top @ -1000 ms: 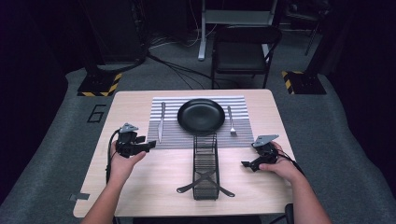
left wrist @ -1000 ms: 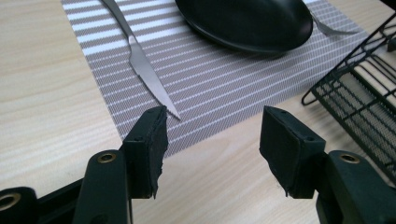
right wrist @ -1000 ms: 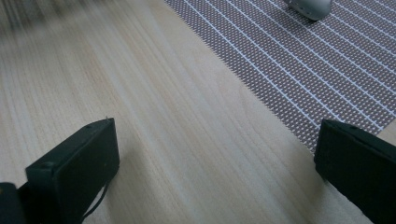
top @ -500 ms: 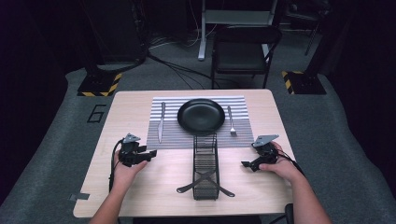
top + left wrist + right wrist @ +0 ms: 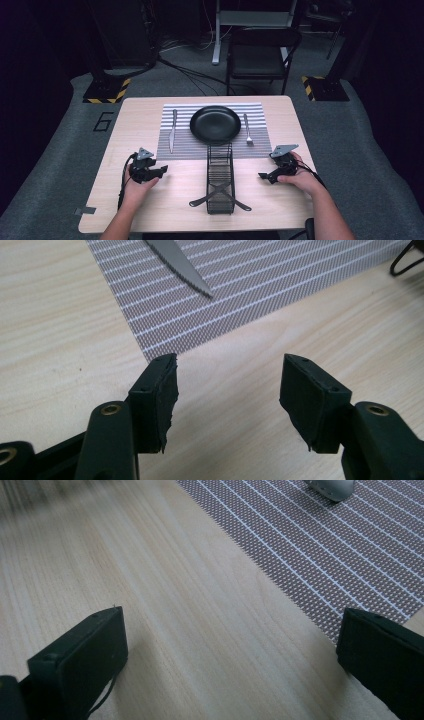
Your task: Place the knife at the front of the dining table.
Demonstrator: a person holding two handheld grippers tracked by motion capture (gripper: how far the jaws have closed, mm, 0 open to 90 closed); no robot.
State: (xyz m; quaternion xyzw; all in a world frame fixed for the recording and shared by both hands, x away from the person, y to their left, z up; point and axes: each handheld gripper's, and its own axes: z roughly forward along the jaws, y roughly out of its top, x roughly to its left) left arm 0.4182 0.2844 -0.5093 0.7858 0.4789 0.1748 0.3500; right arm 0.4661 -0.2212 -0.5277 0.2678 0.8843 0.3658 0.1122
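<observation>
A black plate [image 5: 215, 123] sits on a striped grey placemat [image 5: 190, 145], with a knife [image 5: 172, 129] to its left and a fork [image 5: 247, 130] to its right. My left gripper [image 5: 161, 171] rests low over the bare wood in front of the mat's left corner. In the left gripper view its jaws [image 5: 227, 395] stand open and hold nothing, and the knife's tip [image 5: 182, 271] lies on the mat beyond them. My right gripper [image 5: 261, 175] is open near the table's right front. Its own view [image 5: 230, 650] shows nothing between the jaws and the fork's handle end [image 5: 331, 486] ahead.
A black wire rack [image 5: 220, 177] lies lengthwise on the wooden table [image 5: 135, 115] between the two grippers, running from the mat to the front edge. A folding chair [image 5: 260, 55] and cables are on the floor behind the table.
My left gripper has come down and slightly back toward the person, and now sits lower over the table. The right gripper has stayed where it was.
</observation>
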